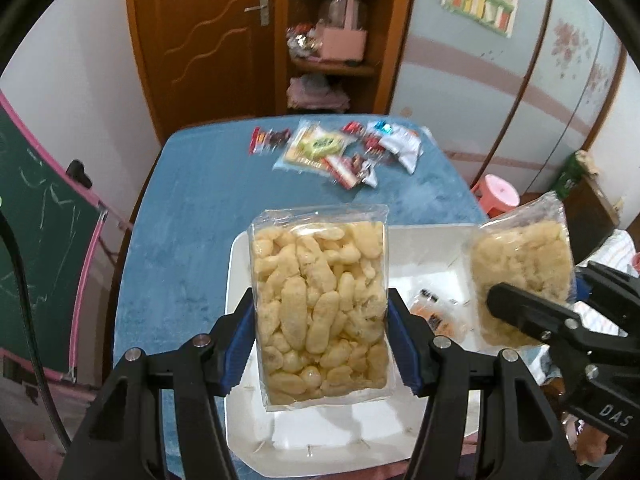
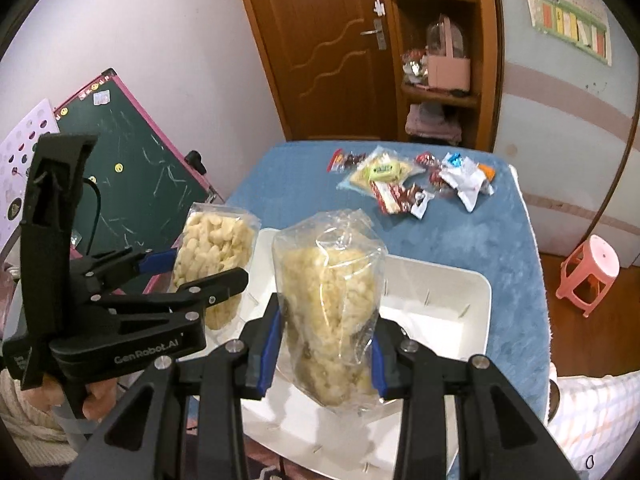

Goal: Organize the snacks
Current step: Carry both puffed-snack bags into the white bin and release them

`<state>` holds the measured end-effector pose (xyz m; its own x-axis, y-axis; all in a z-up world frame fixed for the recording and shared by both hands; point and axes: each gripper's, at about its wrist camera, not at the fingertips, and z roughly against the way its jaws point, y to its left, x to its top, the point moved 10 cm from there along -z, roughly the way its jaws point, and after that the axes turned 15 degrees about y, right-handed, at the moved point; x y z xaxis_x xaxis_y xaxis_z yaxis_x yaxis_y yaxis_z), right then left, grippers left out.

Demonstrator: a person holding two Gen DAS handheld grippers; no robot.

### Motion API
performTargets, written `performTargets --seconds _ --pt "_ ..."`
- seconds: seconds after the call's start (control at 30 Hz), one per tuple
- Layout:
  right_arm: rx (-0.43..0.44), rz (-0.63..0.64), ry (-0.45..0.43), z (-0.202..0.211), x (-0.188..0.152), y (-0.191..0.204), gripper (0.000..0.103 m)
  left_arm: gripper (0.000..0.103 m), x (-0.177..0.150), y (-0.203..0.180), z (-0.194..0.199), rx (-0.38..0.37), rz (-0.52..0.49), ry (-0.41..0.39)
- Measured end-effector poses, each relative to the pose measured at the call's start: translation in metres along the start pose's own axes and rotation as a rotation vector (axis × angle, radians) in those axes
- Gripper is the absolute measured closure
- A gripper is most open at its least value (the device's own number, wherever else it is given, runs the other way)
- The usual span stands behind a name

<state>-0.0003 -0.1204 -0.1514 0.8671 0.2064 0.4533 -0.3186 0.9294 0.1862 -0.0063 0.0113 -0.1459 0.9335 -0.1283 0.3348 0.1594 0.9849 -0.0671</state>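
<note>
Left gripper point(image 1: 320, 320) clamped on a clear bag of puffed snacks point(image 1: 320, 312), blue pads pressed on both long sides, bag upright in centre frame of the left wrist view. Held above the left part of the white tray point(image 1: 240, 360), not resting in it as far as could be told. Right gripper point(image 2: 324, 344) clamped on a second bag of puffed snacks point(image 2: 332, 312), bag squeezed narrow between the pads, loose plastic crumpled at its top. Seen in the right wrist view at centre, over the near side of the tray. Same bag visible at right edge of the left wrist view, tilted.

Inside the tray, lower right of the left wrist view, a small orange packet point(image 1: 436, 316) already lying on the floor. Further out, upper centre of both views, a pile of small wrapped snacks point(image 1: 340, 152) loose on the blue tabletop point(image 1: 180, 240), well apart from the tray.

Step judged: carrying both big bags to the tray, placement not yet done. Next move likely calls for lowering each bag into its own side, laying flat or standing without crushing, clearing the orange packet, then releasing. Small snacks on the far side left to collect afterwards.
</note>
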Motion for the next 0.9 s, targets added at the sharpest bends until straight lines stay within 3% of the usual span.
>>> performTargets --seconds 0.2,0.23,0.33,0.47,0.67,0.9 --pt "0.025 -0.005 0.065 -0.025 -0.007 -0.007 0.062 0.043 -0.001 0.002 -0.021 0.047 0.021 0.045" --pt "0.012 -0.005 0.067 -0.027 -0.008 -0.008 0.060 0.040 -0.002 0.002 -0.024 0.053 0.021 0.059" --pt "-0.039 -0.022 0.047 -0.028 -0.008 -0.014 0.043 0.016 -0.005 0.002 -0.027 0.059 0.027 0.074" --pt "-0.040 -0.023 -0.002 -0.017 -0.010 -0.013 0.031 0.013 -0.005 0.001 -0.014 0.065 0.021 0.034" --pt "-0.061 -0.010 -0.041 -0.005 -0.017 -0.004 0.030 0.010 -0.010 -0.001 -0.004 0.087 0.011 0.016" --pt "-0.059 -0.038 -0.029 -0.004 -0.023 -0.007 0.030 0.010 -0.008 -0.005 -0.001 0.082 -0.007 0.000"
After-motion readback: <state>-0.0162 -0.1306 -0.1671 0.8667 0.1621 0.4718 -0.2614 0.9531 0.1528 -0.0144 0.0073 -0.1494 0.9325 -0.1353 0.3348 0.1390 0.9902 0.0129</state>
